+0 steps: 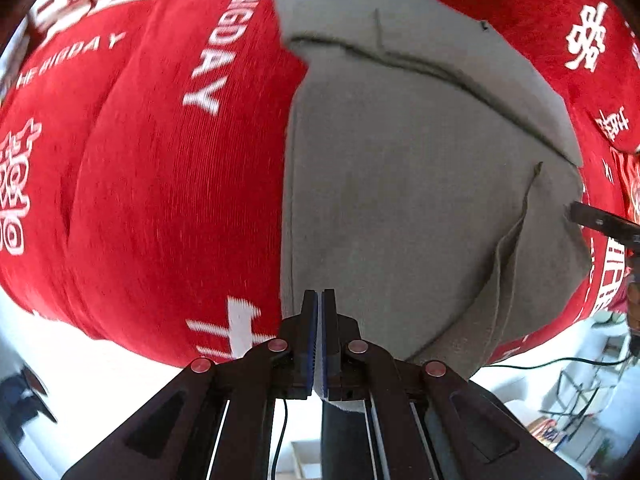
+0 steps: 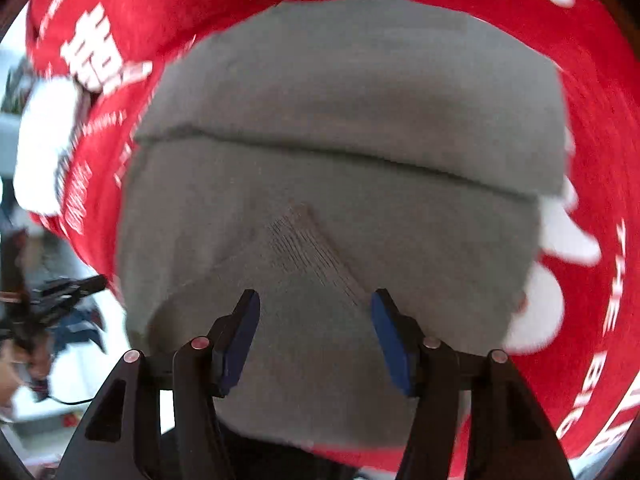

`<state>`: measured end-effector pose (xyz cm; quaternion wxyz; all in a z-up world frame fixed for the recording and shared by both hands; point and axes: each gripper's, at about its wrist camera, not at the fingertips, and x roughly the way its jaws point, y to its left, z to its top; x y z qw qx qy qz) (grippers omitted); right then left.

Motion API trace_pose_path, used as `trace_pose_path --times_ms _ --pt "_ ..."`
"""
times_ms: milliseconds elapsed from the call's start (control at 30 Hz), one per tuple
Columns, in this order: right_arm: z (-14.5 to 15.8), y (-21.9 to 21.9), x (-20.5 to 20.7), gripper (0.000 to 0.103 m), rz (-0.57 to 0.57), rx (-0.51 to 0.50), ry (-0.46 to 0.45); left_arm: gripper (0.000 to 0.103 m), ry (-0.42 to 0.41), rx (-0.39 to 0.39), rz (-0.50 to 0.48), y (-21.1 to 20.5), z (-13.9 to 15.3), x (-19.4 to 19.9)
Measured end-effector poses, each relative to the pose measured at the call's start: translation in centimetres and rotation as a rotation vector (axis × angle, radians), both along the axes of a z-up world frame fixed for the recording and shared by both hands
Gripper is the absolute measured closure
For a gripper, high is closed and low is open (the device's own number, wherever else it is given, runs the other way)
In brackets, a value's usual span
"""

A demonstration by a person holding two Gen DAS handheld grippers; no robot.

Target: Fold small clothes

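A grey garment [image 1: 400, 200] lies on a red printed cloth [image 1: 140, 160], with a folded layer across its far part. My left gripper [image 1: 320, 300] points down at the garment's near edge and is shut, with a strip of grey fabric showing between and under its pads. In the right wrist view the same grey garment [image 2: 340, 120] fills the middle, a ribbed triangle [image 2: 308, 248] near the front. My right gripper [image 2: 314, 304] hangs open above it, its blue pads wide apart and pressing on nothing. One dark finger [image 1: 596, 222] of it shows at the garment's right edge.
The red cloth [image 2: 592, 120] with white lettering covers the surface all around the garment. The cloth's near edge [image 1: 120, 344] drops off to a bright floor. Blurred white patches [image 2: 568, 236] lie right of the garment. My left gripper [image 2: 60, 292] shows dark at the left.
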<state>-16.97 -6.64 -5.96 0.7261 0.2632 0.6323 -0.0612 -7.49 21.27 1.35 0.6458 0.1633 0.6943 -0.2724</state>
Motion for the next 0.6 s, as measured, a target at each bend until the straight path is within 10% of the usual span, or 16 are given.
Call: trace_pose_path --times_ms 67,133,367,600 --pt "-1.8 1.2 0.6 0.046 0.079 -0.075 0.066 0.102 -0.009 0.003 0.005 0.1 0.0 -0.3" --pt "-0.7 3.1 1.2 0.094 0.191 -0.181 0.063 0.102 -0.046 0.013 -0.005 -0.1 0.4 -0.3" --pt "7.1 0.8 -1.0 0.094 0.021 -0.288 -0.167 0.102 -0.298 0.033 -0.028 -1.9 3.9 1.1" --pt "4.8 -6.5 -1.5 0.094 -0.325 -0.164 -0.129 0.102 -0.338 0.024 0.019 -5.2 3.6 2.7"
